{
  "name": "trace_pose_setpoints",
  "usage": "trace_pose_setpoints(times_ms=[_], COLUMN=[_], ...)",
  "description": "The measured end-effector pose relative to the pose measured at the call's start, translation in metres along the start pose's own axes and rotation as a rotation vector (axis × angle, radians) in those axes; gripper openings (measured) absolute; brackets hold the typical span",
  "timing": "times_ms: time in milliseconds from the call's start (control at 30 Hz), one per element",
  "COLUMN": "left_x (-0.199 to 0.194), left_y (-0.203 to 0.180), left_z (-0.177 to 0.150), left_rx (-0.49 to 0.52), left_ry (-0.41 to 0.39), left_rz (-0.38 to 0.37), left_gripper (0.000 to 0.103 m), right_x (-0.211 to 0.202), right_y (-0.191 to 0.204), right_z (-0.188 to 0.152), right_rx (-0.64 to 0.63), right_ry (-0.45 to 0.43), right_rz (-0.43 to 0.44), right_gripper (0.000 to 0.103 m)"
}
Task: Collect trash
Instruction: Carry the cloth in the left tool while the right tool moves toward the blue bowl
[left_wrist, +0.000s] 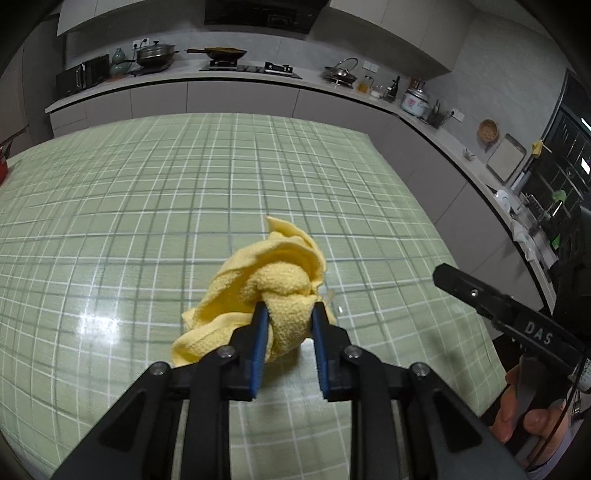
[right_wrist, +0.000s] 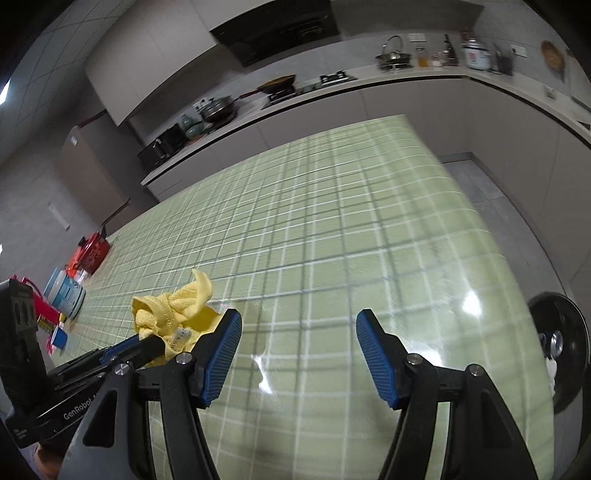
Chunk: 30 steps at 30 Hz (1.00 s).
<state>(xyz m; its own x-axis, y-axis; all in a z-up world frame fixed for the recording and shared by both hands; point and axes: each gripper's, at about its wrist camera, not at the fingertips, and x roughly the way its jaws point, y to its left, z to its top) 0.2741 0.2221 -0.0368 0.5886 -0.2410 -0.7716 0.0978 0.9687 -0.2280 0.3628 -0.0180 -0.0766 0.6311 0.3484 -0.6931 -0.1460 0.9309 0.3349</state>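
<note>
Left wrist view showed my left gripper (left_wrist: 289, 314) clamped on a bunched yellow terry cloth (left_wrist: 269, 291), the blue pads (left_wrist: 260, 332) pinching a thick fold near the middle of the wad while the rest trailed onto the green checked tablecloth (left_wrist: 147, 203). Just beyond the cloth, on its right, I could make out something small and clear on the table, too faint to name.

My right gripper (right_wrist: 297, 332) hung over bare tablecloth with its jaws wide apart, holding nothing. From that camera the cloth sat just to its left, and a black round bin (right_wrist: 561, 350) showed past the table's right edge, with something pale inside. At the far left edge stood a white tub with a blue label (right_wrist: 66, 295) beside red packaging (right_wrist: 90, 253).

My worry was the grip: it held only one fold, so I judged a quick lift or swing could let the loose tail drag, catch the tablecloth, or slide out of the pads. The sheen on the table suggested a slick cover, so a dragging tail might also sweep that clear bit away unseen. I also judged the two grippers sat near enough that a careless crossing toward the bin could knock them together.
</note>
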Motion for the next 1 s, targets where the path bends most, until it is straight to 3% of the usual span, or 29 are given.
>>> trace_pose_setpoints(times_ms=[300,1000], left_x=[-0.005,-0.041], left_y=[0.007,0.044], left_z=[-0.014,-0.016], left_rx=[-0.019,-0.128], left_ry=[0.009,-0.076], left_rz=[0.02,0.107], left_gripper=[0.024,0.024], right_x=[-0.016,0.006], right_y=[0.002,0.063], right_z=[-0.015,-0.01], right_rx=[0.015,-0.11], right_ry=[-0.014,0.022], right_rz=[0.0,0.104], right_gripper=[0.067,0.067])
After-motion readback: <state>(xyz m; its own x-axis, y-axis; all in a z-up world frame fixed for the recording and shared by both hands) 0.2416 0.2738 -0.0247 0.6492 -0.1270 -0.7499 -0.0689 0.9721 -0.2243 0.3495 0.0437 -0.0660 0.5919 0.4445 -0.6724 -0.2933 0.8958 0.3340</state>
